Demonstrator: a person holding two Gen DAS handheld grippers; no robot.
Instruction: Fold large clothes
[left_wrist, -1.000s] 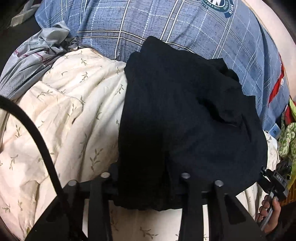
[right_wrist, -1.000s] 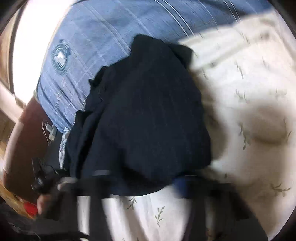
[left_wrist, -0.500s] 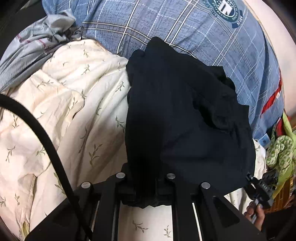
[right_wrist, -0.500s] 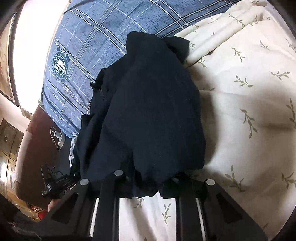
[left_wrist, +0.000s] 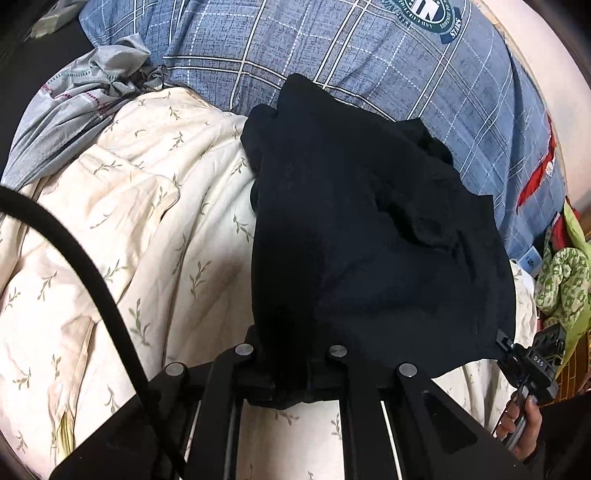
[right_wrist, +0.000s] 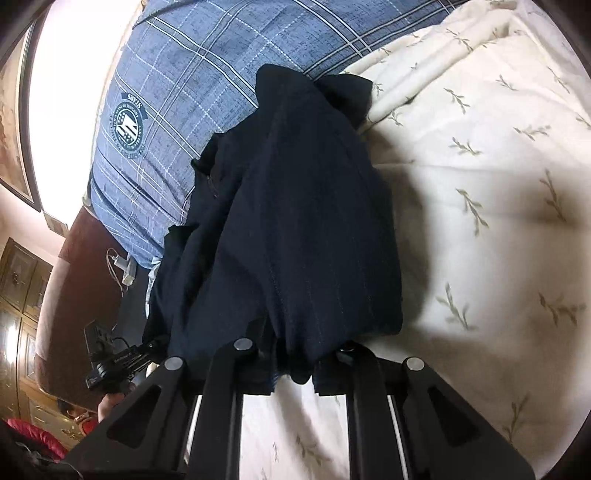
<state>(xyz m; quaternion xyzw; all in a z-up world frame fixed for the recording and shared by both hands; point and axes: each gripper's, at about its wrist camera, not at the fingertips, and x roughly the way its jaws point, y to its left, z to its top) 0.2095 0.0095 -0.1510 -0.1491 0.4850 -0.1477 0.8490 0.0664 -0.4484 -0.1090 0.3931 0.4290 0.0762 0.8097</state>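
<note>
Left gripper (left_wrist: 291, 384): jaws drawn nearly together, pinching the near hem of a dark navy, faintly pinstriped garment (left_wrist: 369, 229), with cloth bunched between the pads. Right gripper (right_wrist: 295, 369): jaws closing, a fold of the same garment's near edge caught between them and hanging below. Garment lies spread away from both grippers on a cream quilt printed with green leaf sprigs (left_wrist: 147, 229); its far end overlaps a blue plaid pillow bearing a round crest (left_wrist: 369, 55). Crumpled grey cloth (left_wrist: 92, 92) sits at the quilt's far left. Each view shows the opposite gripper at the garment's other corner, held by a hand (left_wrist: 524, 424).
</note>
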